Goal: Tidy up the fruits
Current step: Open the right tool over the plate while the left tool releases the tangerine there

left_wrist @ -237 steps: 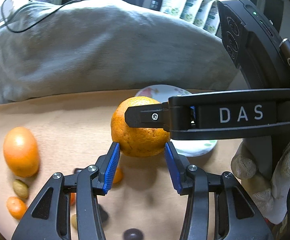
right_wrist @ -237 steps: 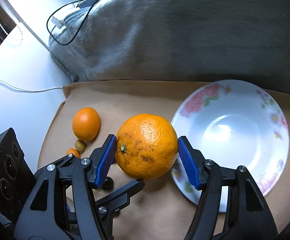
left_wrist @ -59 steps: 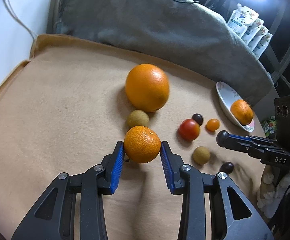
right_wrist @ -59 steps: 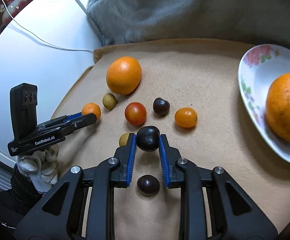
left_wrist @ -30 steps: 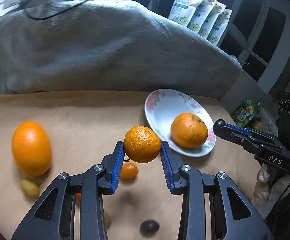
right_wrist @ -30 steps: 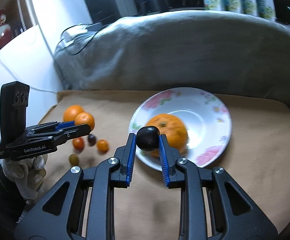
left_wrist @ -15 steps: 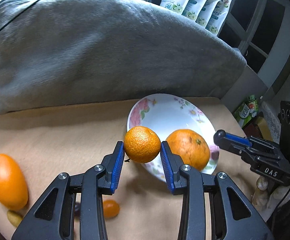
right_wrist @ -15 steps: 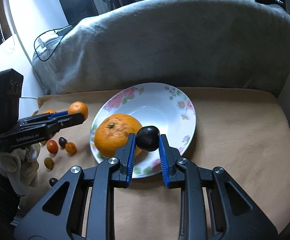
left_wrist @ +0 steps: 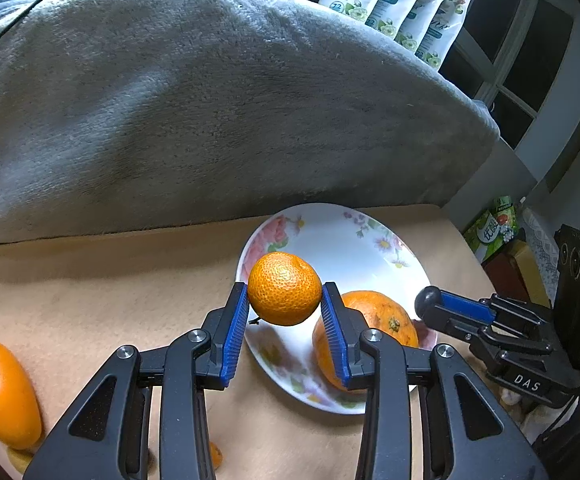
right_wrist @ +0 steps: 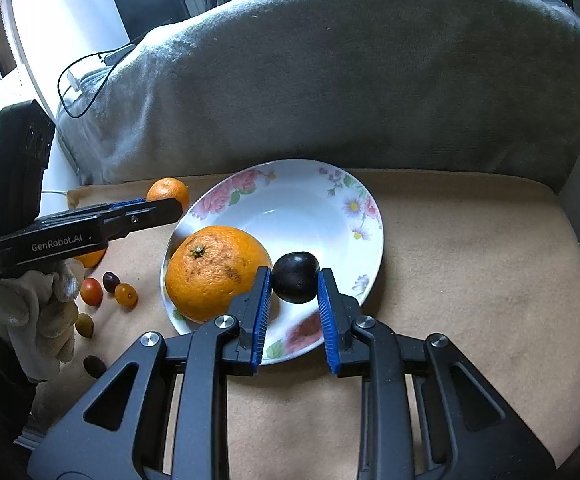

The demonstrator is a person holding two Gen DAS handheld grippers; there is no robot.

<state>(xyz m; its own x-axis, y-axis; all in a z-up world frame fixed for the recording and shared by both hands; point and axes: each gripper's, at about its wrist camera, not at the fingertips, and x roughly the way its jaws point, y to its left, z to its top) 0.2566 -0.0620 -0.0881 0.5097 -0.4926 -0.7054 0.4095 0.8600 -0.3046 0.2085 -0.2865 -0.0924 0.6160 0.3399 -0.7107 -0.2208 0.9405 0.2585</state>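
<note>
Both grippers have swung in over the plate (right_wrist: 369,216) — left gripper (left_wrist: 284,303) jaws clamp a mandarin (left_wrist: 284,288), right gripper (right_wrist: 294,286) jaws pinch a dark plum (right_wrist: 294,277) beside the orange (right_wrist: 214,270) in it.

Domestic interior, probably a living room or bedroom. A plush grey fleece blanket (right_wrist: 329,80) is heaped behind a tan fabric-covered surface (right_wrist: 469,260); a white floral-patterned ceramic plate (right_wrist: 313,200) rests on it. A row of white flower-printed refill pouches (left_wrist: 401,4) stands by a dark paned window (left_wrist: 529,60), and a black charging cable (right_wrist: 86,80) trails across the blanket.
</note>
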